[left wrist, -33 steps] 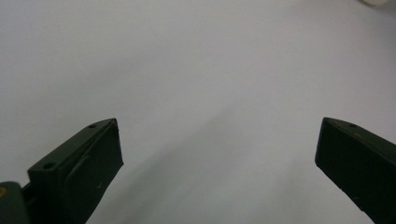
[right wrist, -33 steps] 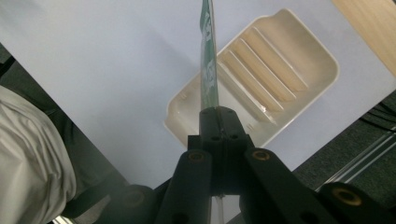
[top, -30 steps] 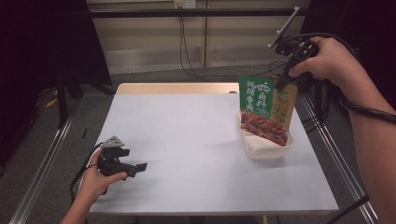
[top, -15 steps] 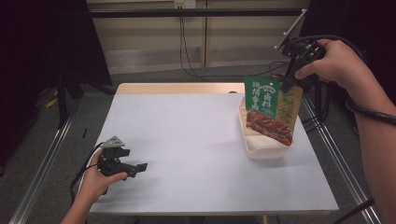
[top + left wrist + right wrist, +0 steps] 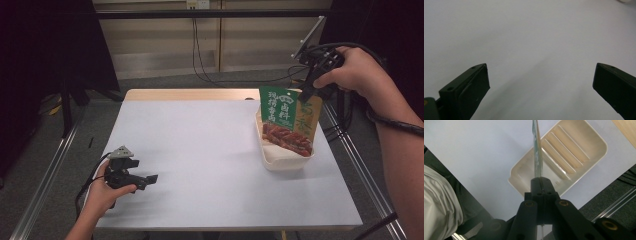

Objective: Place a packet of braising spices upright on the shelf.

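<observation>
We have the snack pouch [image 5: 287, 120] pinched by its top edge in the right gripper [image 5: 306, 95], jaws pressed together on it, hanging upright with its lower end just over the cream tray [image 5: 280, 162] at the right of the surface [image 5: 200, 150]. Our left gripper [image 5: 145, 178] rests near the front left, jaws spread and empty. We judge the pouch is mid-lift; next we need a steady carry clear of the tray.
</observation>
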Tool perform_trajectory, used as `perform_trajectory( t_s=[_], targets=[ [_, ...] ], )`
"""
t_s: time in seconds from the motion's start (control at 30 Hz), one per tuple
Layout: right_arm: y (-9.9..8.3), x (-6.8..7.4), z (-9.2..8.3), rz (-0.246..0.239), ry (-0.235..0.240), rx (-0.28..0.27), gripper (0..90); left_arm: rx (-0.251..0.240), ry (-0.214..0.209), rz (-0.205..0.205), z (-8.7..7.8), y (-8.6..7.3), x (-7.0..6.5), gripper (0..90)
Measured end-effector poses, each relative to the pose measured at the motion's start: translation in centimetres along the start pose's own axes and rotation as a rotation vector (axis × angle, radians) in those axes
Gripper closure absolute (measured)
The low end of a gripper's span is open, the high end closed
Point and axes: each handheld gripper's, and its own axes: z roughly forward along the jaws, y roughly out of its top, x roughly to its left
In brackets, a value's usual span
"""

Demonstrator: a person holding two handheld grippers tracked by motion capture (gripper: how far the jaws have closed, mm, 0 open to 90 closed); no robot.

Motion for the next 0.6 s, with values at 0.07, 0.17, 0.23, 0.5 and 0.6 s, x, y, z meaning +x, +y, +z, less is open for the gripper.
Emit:
perform_trajectory(
  t_s=[0.07, 0.17, 0.23, 0.5, 0.6],
  targets=[
    [0.0, 0.0, 0.1, 0.001, 0.002, 0.006, 90.0, 0.0, 0.0, 0.0, 0.0, 0.0, 0.0, 0.4],
    [0.1, 0.0, 0.4, 0.002, 0.008, 0.004, 90.0, -0.004, -0.001, -0.003, 0.0, 0.0, 0.0, 0.4],
    [0.0, -0.1, 0.6, 0.0, 0.009, 0.004, 90.0, -0.008, 0.0, -0.006, 0.0, 0.0, 0.0, 0.4],
    [-0.1, -0.3, 1.5, -0.004, 0.026, 0.011, 90.0, -0.001, -0.001, 0.003, 0.0, 0.0, 0.1, 0.4],
    [0.0, -0.3, 1.7, -0.015, 0.024, 0.015, 90.0, -0.001, -0.005, 0.0, 0.0, 0.0, 0.1, 0.4]
  ],
)
